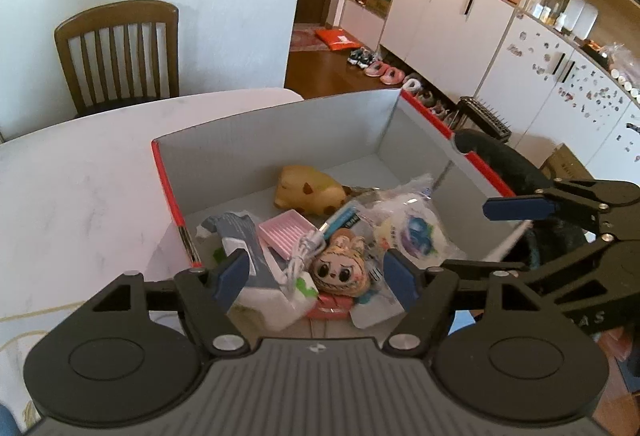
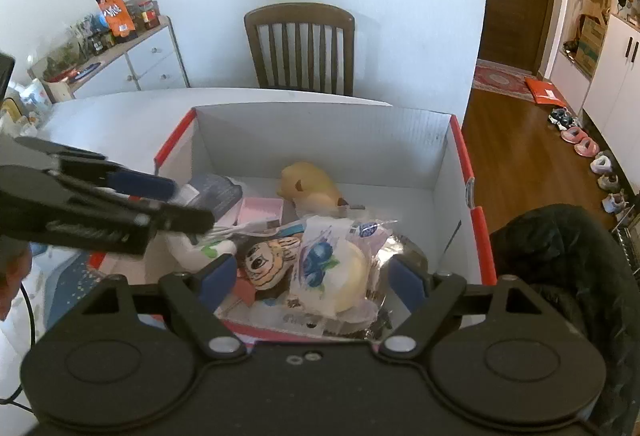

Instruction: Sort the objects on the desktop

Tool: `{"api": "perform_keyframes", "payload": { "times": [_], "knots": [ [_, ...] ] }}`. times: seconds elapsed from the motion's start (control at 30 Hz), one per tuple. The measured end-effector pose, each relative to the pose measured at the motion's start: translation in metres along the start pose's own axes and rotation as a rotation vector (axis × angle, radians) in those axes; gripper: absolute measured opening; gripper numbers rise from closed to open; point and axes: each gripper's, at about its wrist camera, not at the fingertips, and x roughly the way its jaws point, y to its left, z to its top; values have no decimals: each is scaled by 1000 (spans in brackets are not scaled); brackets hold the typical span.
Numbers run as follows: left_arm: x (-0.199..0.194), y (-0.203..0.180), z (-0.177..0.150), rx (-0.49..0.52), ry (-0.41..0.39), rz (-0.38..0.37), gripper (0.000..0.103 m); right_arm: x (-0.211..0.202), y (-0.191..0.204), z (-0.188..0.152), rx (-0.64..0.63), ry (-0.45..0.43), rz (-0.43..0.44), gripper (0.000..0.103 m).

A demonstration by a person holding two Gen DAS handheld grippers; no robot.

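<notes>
A grey cardboard box with a red rim stands on the white table and holds several items. Among them are a yellow plush animal, a pink ribbed tray, a white cable, a blue pen, a doll head and a wrapped blueberry bun. My left gripper hangs open above the doll head, its pads clear of everything. My right gripper is open over the bun beside the doll head, gripping nothing. Its blue pad shows over the box's right side.
The marble table stretches left of the box. A wooden chair stands behind it. A black jacket lies right of the box. A cluttered sideboard is far left and white cabinets are far right.
</notes>
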Motion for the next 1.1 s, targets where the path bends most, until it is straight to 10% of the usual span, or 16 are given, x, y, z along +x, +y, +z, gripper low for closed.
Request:
{"api": "perform_keyframes", "payload": {
  "times": [0.3, 0.63, 1.1],
  "knots": [
    [-31, 4, -17, -44, -30, 1, 74, -25, 11, -5, -10, -55, 36, 89],
    [-50, 9, -38, -85, -41, 24, 102, -46, 23, -13, -8, -139, 59, 98],
    [-86, -6, -60, -43, -126, 47, 102, -65, 38, -34, 7, -181, 42, 102]
  ]
}}
